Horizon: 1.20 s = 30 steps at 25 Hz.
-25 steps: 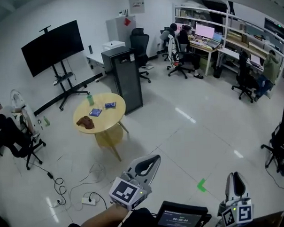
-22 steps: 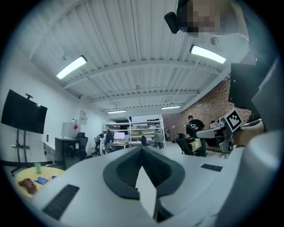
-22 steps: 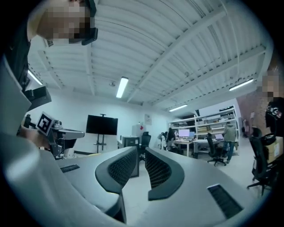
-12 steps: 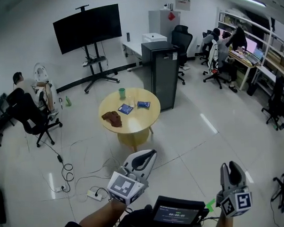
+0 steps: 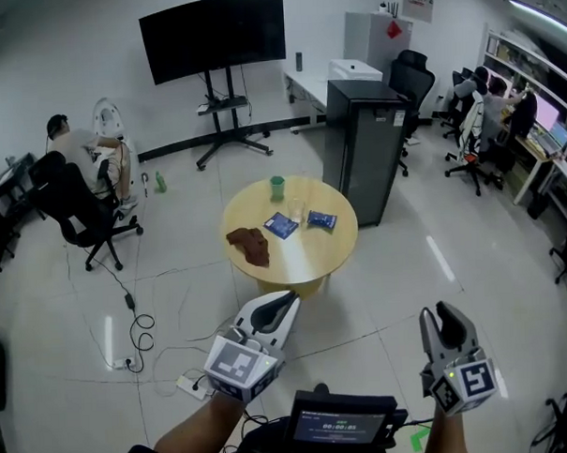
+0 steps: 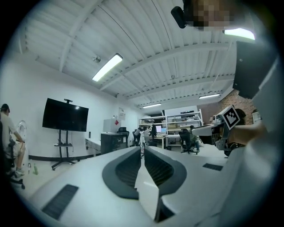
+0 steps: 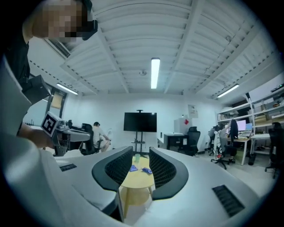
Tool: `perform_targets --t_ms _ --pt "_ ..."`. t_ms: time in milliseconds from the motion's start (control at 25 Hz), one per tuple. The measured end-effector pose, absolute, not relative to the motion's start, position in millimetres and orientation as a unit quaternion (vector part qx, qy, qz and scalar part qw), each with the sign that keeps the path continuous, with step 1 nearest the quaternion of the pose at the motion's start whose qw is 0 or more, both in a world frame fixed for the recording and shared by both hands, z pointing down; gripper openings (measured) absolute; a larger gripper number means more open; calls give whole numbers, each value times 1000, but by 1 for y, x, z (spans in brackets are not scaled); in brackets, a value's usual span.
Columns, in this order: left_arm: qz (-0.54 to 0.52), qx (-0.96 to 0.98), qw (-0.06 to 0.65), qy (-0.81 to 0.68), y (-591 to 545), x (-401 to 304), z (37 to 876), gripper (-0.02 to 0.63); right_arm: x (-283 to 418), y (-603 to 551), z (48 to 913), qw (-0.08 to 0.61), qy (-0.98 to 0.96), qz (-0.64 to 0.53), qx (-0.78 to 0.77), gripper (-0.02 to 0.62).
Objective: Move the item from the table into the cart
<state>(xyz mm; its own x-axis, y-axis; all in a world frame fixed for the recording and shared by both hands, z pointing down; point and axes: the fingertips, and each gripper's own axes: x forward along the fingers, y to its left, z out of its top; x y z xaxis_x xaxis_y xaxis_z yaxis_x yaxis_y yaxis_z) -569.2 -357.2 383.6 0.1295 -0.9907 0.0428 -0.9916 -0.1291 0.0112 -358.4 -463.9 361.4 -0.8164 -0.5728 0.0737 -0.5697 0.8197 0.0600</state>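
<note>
Right claw [image 5: 444, 314], jaws just spread and empty, and left claw [image 5: 282, 303], pressed together, face the round table [image 5: 336, 249] at twelve o'clock; approach seemingly underway, next reaching its brown cloth [image 5: 250, 246].

The round pale-yellow wooden worktop [image 5: 304, 259] carries a crumpled rust-brown cloth [image 5: 250, 246], a translucent green cup [image 5: 277, 187] and two flat blue packets with paler print, the left packet [image 5: 282, 225] and the right packet [image 5: 322, 219]. The glossy tiled floor [image 5: 435, 261] is off-white with thin dark joints and bears a bright green arrow mark [image 5: 419, 438]. Black cables [image 5: 138, 323] trail over it to a white power strip [image 5: 190, 384]. The big flat screen [image 5: 211, 32] on its stand is black, and the tall cabinet [image 5: 360, 147] is black too. The left claw [image 5: 291, 298] has a white shell with black ribbed pads, and its marker cube [image 5: 238, 365] shows a black-and-white pattern of squares.
</note>
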Motion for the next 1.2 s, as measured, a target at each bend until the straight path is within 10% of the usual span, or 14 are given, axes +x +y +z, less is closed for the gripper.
perform_targets --t_ms 1200 --pt "26 628 50 -776 -727 -1095 438 83 -971 -918 420 114 -989 -44 79 152"
